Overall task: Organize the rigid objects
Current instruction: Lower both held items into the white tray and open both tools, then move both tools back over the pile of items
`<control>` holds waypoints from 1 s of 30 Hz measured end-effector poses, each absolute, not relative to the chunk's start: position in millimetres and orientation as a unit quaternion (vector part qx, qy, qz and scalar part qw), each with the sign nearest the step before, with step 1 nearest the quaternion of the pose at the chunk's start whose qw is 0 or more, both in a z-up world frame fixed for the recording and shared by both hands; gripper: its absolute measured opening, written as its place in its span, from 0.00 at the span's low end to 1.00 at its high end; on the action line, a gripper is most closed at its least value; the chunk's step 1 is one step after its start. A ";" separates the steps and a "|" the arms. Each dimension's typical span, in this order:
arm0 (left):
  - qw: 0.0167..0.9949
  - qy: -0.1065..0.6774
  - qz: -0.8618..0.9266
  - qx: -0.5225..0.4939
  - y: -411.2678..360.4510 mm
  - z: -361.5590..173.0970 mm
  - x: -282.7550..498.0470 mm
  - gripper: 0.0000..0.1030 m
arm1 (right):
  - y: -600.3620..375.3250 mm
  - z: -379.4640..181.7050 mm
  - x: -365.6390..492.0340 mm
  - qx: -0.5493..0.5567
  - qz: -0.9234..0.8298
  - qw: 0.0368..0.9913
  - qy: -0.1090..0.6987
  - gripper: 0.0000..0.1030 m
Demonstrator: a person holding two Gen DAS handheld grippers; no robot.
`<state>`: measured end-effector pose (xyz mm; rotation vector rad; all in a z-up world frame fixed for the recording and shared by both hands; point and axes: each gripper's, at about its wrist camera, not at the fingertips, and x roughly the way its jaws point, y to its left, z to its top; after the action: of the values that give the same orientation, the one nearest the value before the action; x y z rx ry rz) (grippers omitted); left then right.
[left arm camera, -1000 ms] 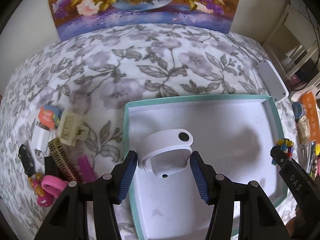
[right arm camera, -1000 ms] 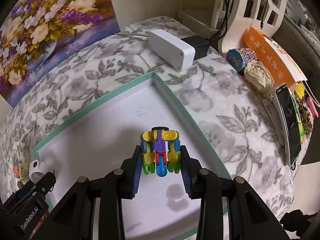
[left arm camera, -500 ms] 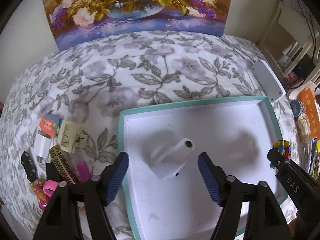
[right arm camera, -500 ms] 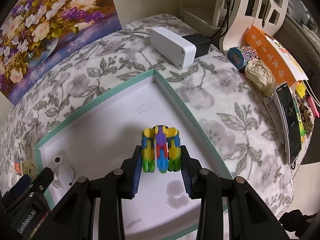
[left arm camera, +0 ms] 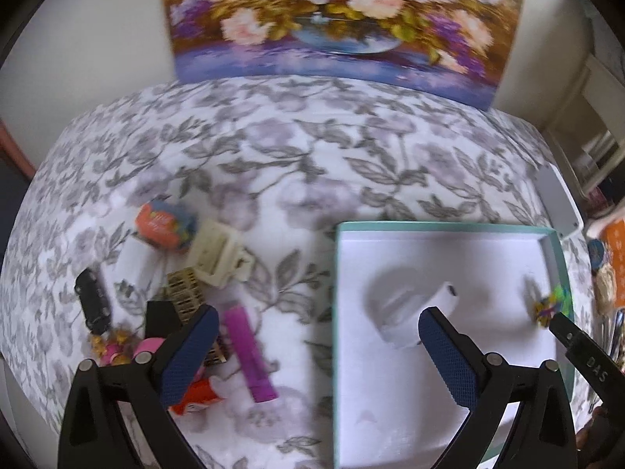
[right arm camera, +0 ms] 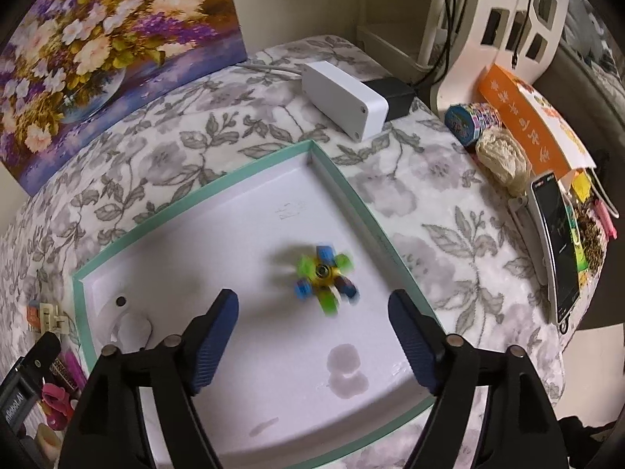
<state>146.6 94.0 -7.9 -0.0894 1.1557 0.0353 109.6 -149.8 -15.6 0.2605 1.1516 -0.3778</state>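
- The toy (right arm camera: 325,279), a many-coloured plastic piece, lies blurred on the white floor of the tray (right arm camera: 340,183), just ahead of the right hand-held gripper (right arm camera: 312,336) and between the lines of its two fingers, touching neither.
- The right hand-held gripper is released, its jaws spread wide with nothing in them.
- The white band (left arm camera: 414,308) lies in the same tray (left arm camera: 437,228), partly behind the right finger of the left hand-held gripper (left arm camera: 316,351), which is also released and empty.
- To the left of the left hand-held gripper, outside the tray on the flowered surface (left arm camera: 297,156), is a heap of small things: a purple bar (left arm camera: 250,355), a cream plug (left arm camera: 215,254), a black key fob (left arm camera: 91,301), an orange and blue block (left arm camera: 164,224).
- Beyond the tray's far corner stands a white box (right arm camera: 343,99); to the right of the right hand-held gripper lies a phone (right arm camera: 556,246).
- A dark stain (right arm camera: 345,371) marks the tray floor near the right hand-held gripper.
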 end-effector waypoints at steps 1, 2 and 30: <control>0.836 0.546 0.022 -0.050 100.7 -8.1 145.4 1.00 | -147.1 -13.7 109.4 0.118 -0.176 0.816 0.538 0.78; 0.836 0.545 0.027 -0.058 106.6 -8.2 144.5 1.00 | -144.1 -11.7 109.0 0.113 -0.176 0.818 0.536 0.78; 0.828 0.505 0.172 -0.172 282.5 13.0 89.6 1.00 | 37.0 33.1 113.5 0.055 -0.017 0.847 0.528 0.78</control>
<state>89.6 282.5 13.0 -0.3655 1.0722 0.3649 113.5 37.0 33.1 0.1150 1.1130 -0.0348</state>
